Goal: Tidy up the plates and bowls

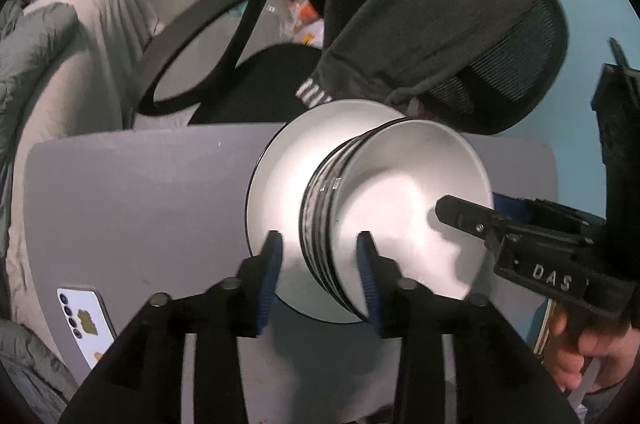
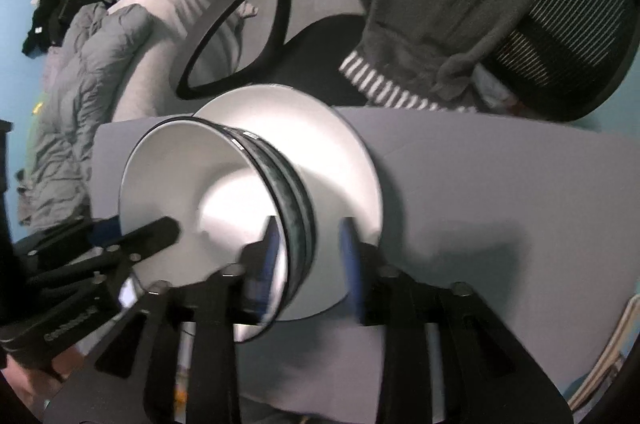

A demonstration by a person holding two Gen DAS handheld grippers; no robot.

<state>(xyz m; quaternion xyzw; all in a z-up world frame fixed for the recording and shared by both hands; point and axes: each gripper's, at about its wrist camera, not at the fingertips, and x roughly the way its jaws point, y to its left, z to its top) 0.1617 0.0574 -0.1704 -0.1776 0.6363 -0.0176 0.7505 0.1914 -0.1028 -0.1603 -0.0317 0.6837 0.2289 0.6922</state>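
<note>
A stack of nested bowls (image 1: 400, 184), white inside and dark marbled outside, stands on a white plate (image 1: 280, 184) on the grey table (image 1: 140, 204). My left gripper (image 1: 320, 248) straddles the stack's near rim, one blue pad inside and one outside, with a gap on both sides; it is open. My right gripper (image 2: 310, 244) straddles the opposite rim of the bowls (image 2: 192, 176) the same way, above the plate (image 2: 340, 164), pads apart from the wall, a little blurred. A black finger (image 1: 460, 212) of the right gripper reaches over the bowl's inside.
A white phone (image 1: 86, 320) lies on the table's near left corner. Behind the table stands a black office chair (image 1: 200, 40) with a dark grey garment (image 1: 420, 4) draped over its back. Grey bedding (image 1: 40, 56) lies to the left. A hand (image 1: 580, 356) holds the right gripper.
</note>
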